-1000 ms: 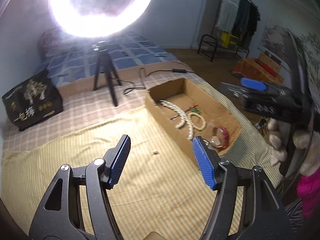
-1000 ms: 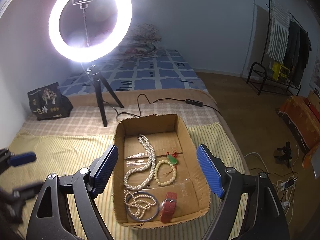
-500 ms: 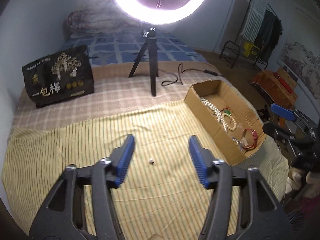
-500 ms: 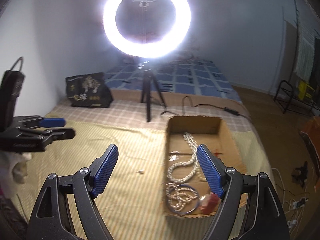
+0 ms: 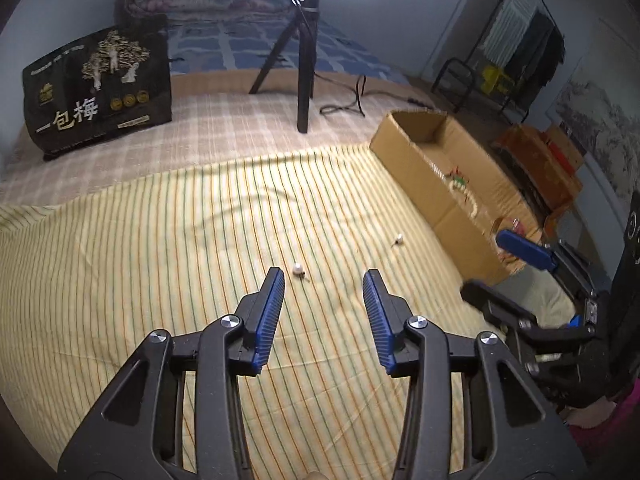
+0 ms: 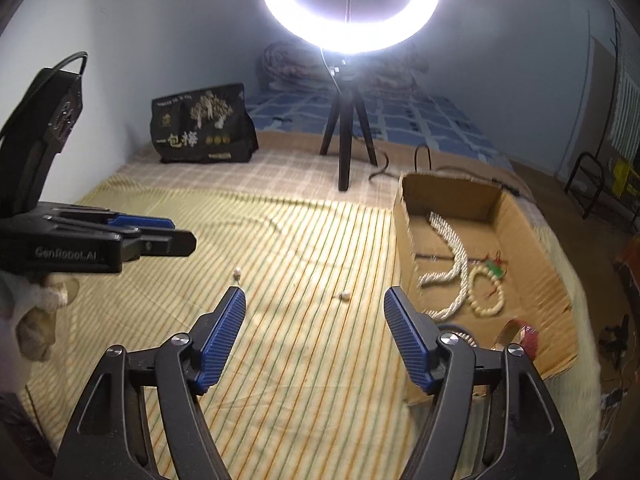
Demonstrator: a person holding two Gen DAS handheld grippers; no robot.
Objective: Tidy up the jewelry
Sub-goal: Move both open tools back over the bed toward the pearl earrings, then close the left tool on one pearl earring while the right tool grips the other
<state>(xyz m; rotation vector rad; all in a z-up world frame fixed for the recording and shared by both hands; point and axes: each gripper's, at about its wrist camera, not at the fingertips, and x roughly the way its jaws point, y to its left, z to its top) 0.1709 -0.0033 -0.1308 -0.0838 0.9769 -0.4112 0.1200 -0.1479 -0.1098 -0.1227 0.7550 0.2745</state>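
Two small pearl earrings lie on the striped yellow cloth: one (image 5: 297, 269) just beyond my left gripper's left fingertip, also in the right wrist view (image 6: 237, 271), the other (image 5: 399, 239) nearer the cardboard box (image 5: 420, 152), also in the right wrist view (image 6: 344, 295). My left gripper (image 5: 323, 280) is open and empty, low over the cloth. My right gripper (image 6: 314, 298) is open and empty, left of the box (image 6: 404, 236). The box holds a white bead necklace (image 6: 452, 256), a cream bead bracelet (image 6: 486, 294) with a green charm, and a red watch (image 6: 528, 338).
A ring light on a black tripod (image 6: 344, 152) stands behind the cloth, with its cable beside the box. A black bag (image 5: 100, 88) stands at the back left. A clothes rack (image 5: 516, 52) and floor clutter lie right of the bed.
Both grippers have swung left, away from the box, and come down toward the cloth. The left gripper's jaws have narrowed and now point at the nearer earring.
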